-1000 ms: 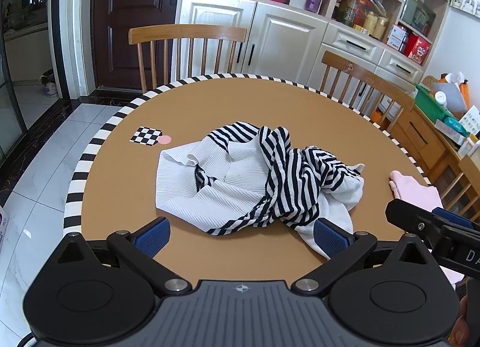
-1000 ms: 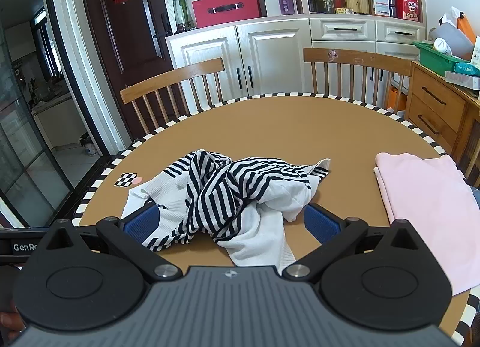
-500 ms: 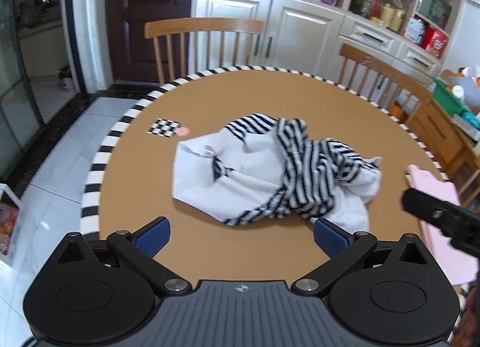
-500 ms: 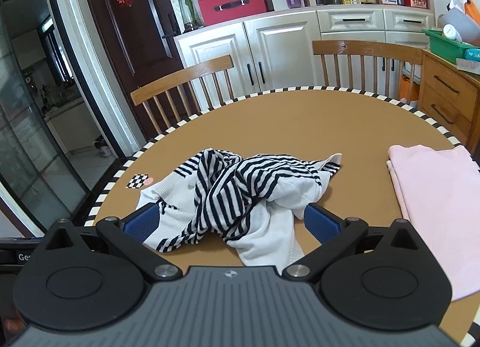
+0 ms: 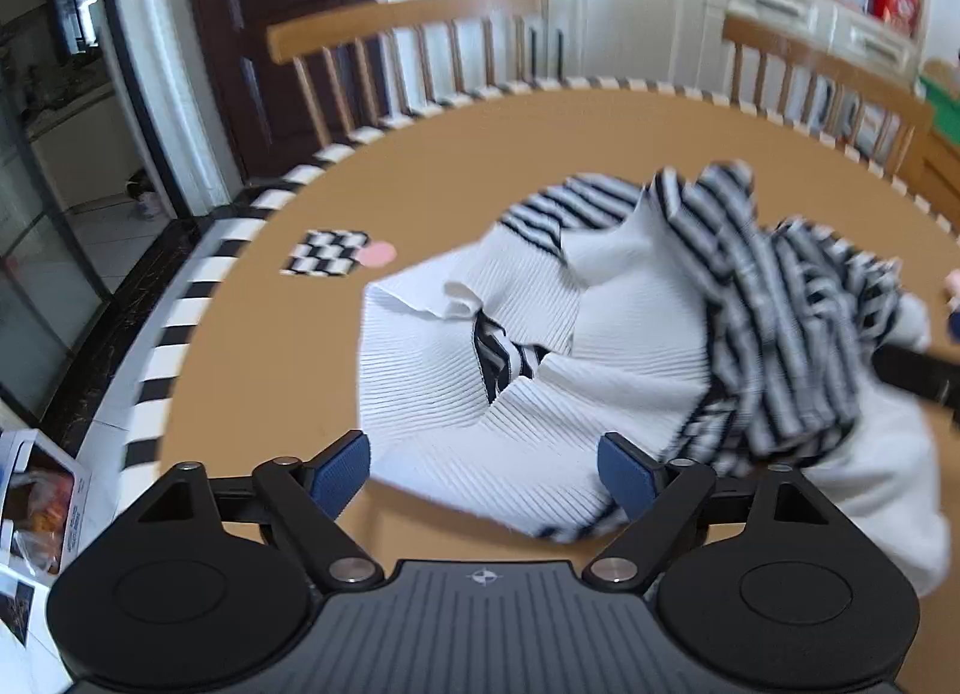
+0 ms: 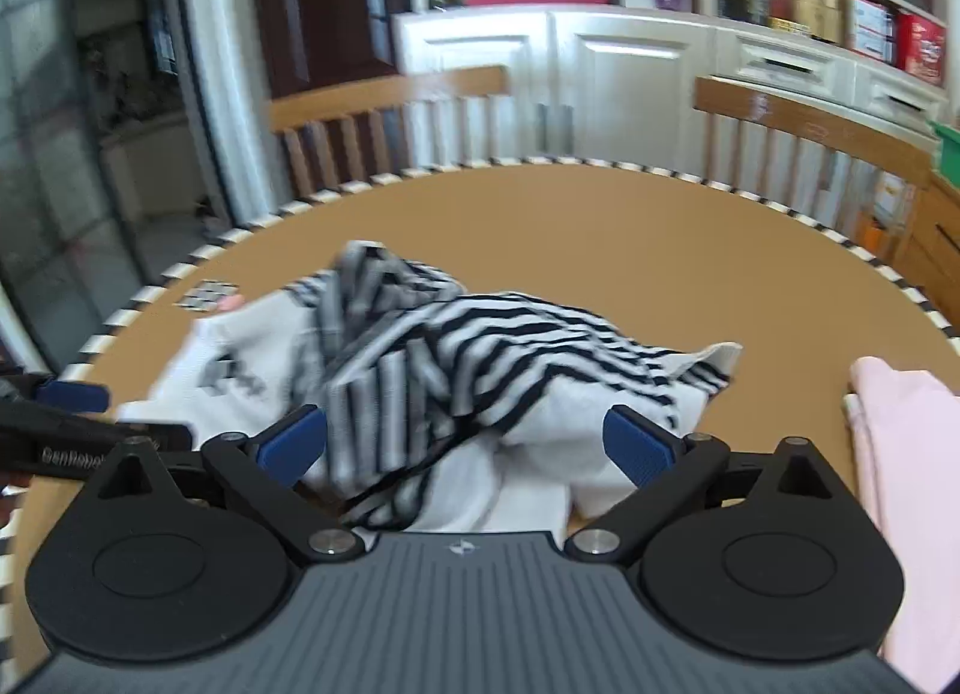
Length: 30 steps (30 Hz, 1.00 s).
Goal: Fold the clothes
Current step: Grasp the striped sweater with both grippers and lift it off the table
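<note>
Striped garment [image 5: 630, 334] lying crumpled near the middle of the round table [image 5: 480, 141], white ribbed part toward the left gripper [image 5: 483, 469], black-and-white striped part heaped toward the right gripper [image 6: 465, 439]. Left jaws partly open and just now closing, near white hem between the pads but not yet pinched; right jaws nearly full wide, closing only a little, straddling the heap, nothing held. Step in hand judged to be the first grab before spreading. Best done by pinching one layer at an edge or corner on each side, not a bunch of folds, then lifting and drawing apart to flatten before any fold. Farther out: a checkered marker [image 5: 327, 253] on the left, pink folded cloth [image 6: 900, 454] lying well apart on the right. Lettering beginning "Gen" readable on the left gripper's body in the right view; rest blurred.
</note>
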Tool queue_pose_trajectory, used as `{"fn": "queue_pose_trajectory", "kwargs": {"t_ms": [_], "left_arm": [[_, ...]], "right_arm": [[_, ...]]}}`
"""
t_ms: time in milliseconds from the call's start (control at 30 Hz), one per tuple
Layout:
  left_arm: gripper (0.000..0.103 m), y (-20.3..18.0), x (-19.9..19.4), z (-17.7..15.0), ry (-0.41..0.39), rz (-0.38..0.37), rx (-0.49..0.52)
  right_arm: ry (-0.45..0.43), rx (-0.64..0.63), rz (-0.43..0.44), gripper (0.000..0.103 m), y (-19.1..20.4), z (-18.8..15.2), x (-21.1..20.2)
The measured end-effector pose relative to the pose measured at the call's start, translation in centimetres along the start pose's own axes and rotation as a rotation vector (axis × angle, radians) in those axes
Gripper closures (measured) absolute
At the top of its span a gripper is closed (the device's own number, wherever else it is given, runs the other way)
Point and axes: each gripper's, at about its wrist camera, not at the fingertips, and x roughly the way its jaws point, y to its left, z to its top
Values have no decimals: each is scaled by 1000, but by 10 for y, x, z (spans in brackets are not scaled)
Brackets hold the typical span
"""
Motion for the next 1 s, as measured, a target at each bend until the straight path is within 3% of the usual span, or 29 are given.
{"fn": "queue_pose_trajectory", "kwargs": {"t_ms": [133,200,267,300,333,400,500,633,700,800,900,967,1000], "left_arm": [[64,12,20,7,7,-153,25],[81,17,24,10,6,-202,61],[86,22,28,12,6,-247,95],[89,25,29,12,9,-275,108],[90,29,30,13,15,-300,117],[90,34,31,13,27,-340,134],[89,49,26,12,48,-380,138],[83,71,3,4,27,-420,158],[80,81,-9,-3,28,-440,166],[72,93,-25,-15,44,-462,175],[65,92,-37,-20,53,-489,203],[59,85,-44,-16,50,-500,226],[57,81,-48,-14,48,-504,238]], "right_arm": [[50,221,-64,29,-13,8,17],[61,321,-94,32,-18,13,24],[87,397,-138,33,-20,18,35],[99,432,-151,45,-21,19,41],[109,465,-159,69,-22,19,48],[126,517,-161,91,-22,18,55],[57,459,-49,92,-2,24,35],[27,217,61,93,41,20,-33],[104,156,124,93,55,3,-66],[288,123,132,92,68,-41,-101],[422,224,100,90,65,-81,-120],[478,311,99,81,58,-93,-131],[486,341,93,71,54,-92,-136]]}}
